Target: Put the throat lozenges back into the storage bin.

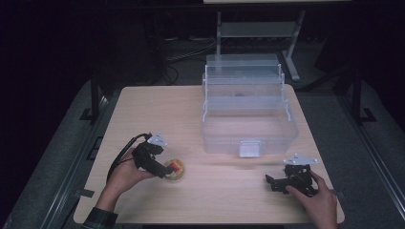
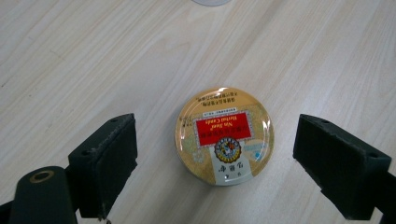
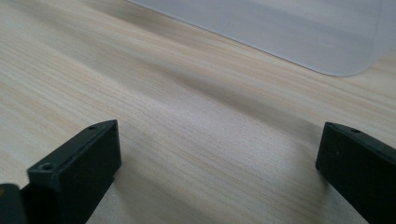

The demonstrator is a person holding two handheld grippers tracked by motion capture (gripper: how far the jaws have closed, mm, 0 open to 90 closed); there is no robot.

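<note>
**A:** What am I holding over?

**B:** My left gripper [image 2: 215,154] hovers over a round tin [image 2: 224,135], centre of the left gripper view, jaws apart with a gap on each side, touching nothing. In the high view the tin [image 1: 175,169] sits lower left on the table [image 1: 157,109].

**A:** Any writing?

**B:** A red label with gold lettering, upside down; I cannot read it. Small print near the rim is too fine.

**A:** And the right?

**B:** My right gripper [image 3: 219,163] has its jaws wide apart over bare wood. A clear box [image 1: 248,119] stands upper centre; its corner [image 3: 327,42] is cut off at the top of my right gripper view.
</note>
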